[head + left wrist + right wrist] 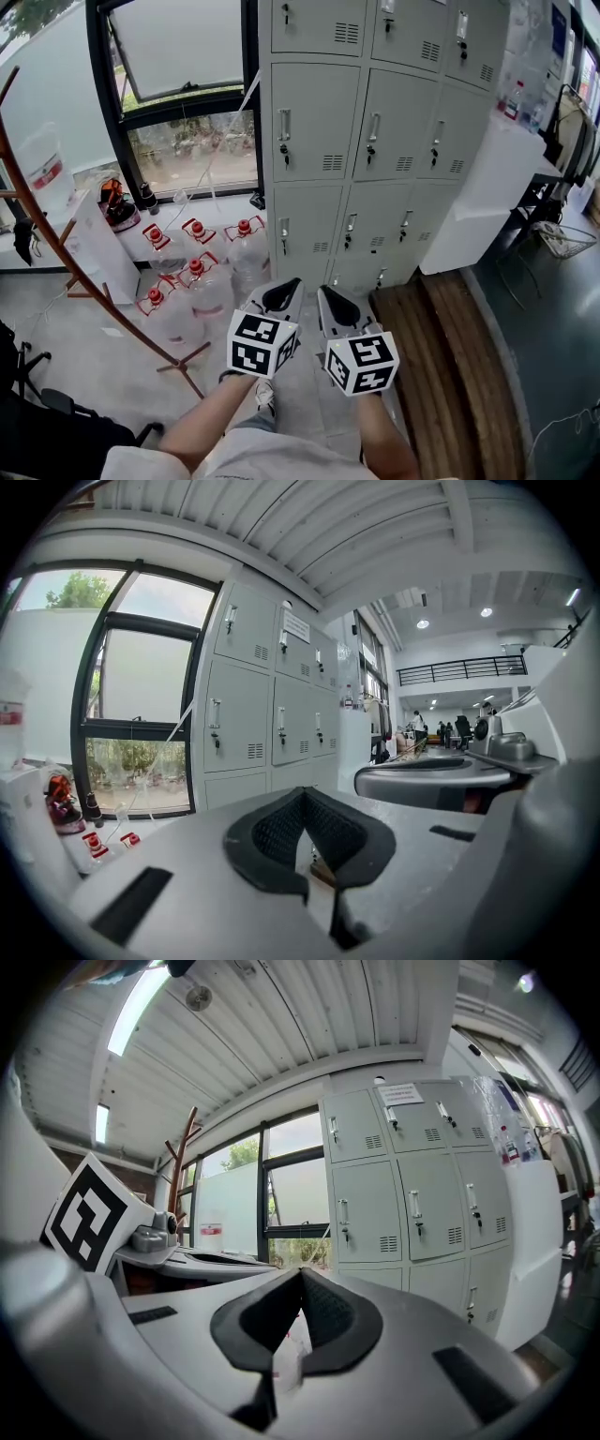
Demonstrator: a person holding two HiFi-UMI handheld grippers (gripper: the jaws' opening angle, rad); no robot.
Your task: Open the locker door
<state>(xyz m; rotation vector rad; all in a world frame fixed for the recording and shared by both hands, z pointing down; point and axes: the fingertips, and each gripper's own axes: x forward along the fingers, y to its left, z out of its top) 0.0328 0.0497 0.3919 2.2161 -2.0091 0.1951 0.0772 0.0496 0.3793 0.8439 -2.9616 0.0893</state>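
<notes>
At lower centre, left gripper (281,296) and right gripper (339,309) faced shut lockers (314,122).
Both pairs of jaws were together and empty, presumably with no handle reached yet.

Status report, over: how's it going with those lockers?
Left gripper, right gripper: jaws shut, empty. Lockers: every door in view closed. Water jugs stand off to the left.
</notes>
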